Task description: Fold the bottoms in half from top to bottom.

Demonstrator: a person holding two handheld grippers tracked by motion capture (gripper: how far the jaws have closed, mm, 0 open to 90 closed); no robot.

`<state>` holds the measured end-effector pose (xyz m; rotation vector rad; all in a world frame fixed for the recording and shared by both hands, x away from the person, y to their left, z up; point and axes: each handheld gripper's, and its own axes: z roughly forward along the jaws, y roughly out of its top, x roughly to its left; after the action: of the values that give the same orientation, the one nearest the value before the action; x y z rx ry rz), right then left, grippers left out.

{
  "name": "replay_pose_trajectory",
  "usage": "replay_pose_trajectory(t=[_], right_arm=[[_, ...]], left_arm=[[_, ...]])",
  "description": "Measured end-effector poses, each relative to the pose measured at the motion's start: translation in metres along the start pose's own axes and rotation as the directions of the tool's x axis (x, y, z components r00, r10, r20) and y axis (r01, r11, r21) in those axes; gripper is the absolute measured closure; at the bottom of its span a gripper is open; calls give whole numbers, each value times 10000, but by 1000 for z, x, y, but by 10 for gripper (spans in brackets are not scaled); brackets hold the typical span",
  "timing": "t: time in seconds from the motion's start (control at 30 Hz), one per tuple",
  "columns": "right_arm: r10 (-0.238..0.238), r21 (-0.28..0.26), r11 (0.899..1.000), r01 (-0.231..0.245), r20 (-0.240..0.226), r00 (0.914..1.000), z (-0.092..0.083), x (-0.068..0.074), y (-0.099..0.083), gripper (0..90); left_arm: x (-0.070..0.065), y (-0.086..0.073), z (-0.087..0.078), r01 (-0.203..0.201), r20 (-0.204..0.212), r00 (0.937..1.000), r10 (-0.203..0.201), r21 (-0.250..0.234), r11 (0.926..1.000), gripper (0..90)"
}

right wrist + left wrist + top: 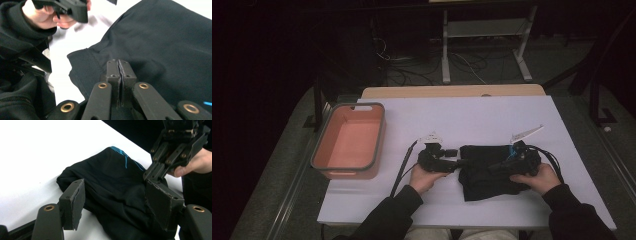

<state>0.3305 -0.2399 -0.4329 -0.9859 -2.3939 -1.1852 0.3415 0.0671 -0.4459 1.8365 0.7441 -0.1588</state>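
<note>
Salmon-pink bin sits well left of the black garment; left tool spread, right tool pressed together.

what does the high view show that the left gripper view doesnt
The high view alone has the orange bin at the left of the white table, the metal stand and cables on the floor beyond, and both of the person's forearms.

The left gripper view alone brings close the left gripper with its jaws apart over the cloth's edge, and the blue print on the fabric.

Both have the black garment lying folded on the table and the right gripper resting on it, jaws together.
</note>
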Motion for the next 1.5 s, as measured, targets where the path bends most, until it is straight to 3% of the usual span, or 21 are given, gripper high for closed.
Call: replay_pose_trajectory(t=[0.2,0.47,0.67,0.9,1.1,1.27,1.5], right_arm=[[58,938,9956,-74,177,9998,15,-1,-8,876],[32,767,9970,-56,311,9995,16,1,-12,869],[-183,381,9991,164,486,9987,8,6,-12,807],[-244,-463,9985,275,664,9975,-9,13,-14,708],[-17,-1179,9929,140,1030,9947,-25,15,-18,525],[431,-2000,9798,-97,1631,9857,-41,16,-24,384],[1365,-2627,9625,-672,2551,9572,-57,16,-32,177]], left_arm=[[0,0,0,-25,-12,10000,25,31,10000,328],[0,-1,2,-18,-53,10000,19,141,9999,328],[-2,3,-1,-173,-156,9997,174,98,9998,328],[-3,8,-5,-182,-160,9997,181,-46,9998,329],[-3,13,-8,-147,-233,9996,149,79,9999,312],[-4,17,-9,-128,-227,9997,133,258,9996,298],[-8,30,-7,-245,-188,9995,256,563,9981,271]])
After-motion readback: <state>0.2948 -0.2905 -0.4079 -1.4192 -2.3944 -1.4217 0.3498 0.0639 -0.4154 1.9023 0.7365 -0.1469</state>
